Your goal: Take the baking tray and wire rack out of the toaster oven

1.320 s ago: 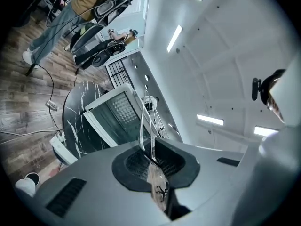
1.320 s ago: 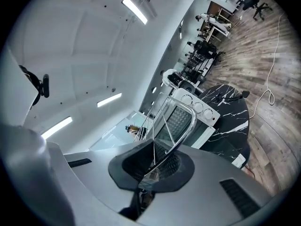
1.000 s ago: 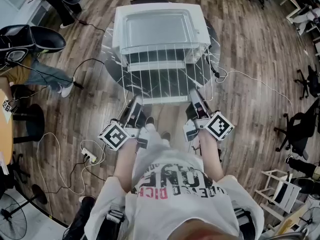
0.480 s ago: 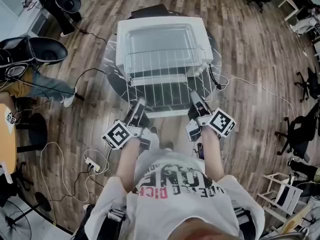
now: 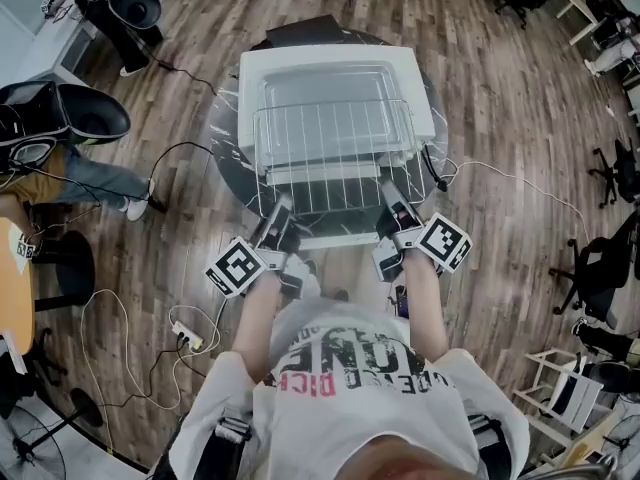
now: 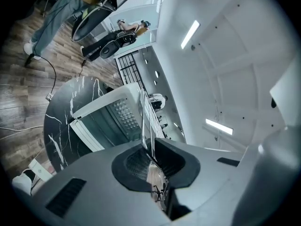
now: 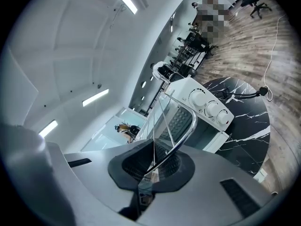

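Observation:
The wire rack [image 5: 330,153] hangs level over the top of the white toaster oven [image 5: 412,88], held at its near edge by both grippers. My left gripper [image 5: 277,218] is shut on the rack's near-left edge, my right gripper [image 5: 392,204] on its near-right corner. A grey baking tray [image 5: 330,80] lies on the oven's top, under the rack's far part. The left gripper view has the rack [image 6: 146,121] edge-on, running into the shut gripper [image 6: 151,157]. In the right gripper view the rack's bent corner wire [image 7: 181,131] sits in the shut gripper [image 7: 153,166], in front of the oven's knobs [image 7: 207,108].
The oven stands on a round black marble table [image 5: 225,158], its door [image 5: 340,236] folded down toward me. A power strip [image 5: 186,330] and cables lie on the wooden floor at left. A seated person [image 5: 70,168] is at far left; office chairs [image 5: 600,258] stand at right.
Both grippers have carried the rack away from me, from over the open door to over the oven's top. The grips have not changed.

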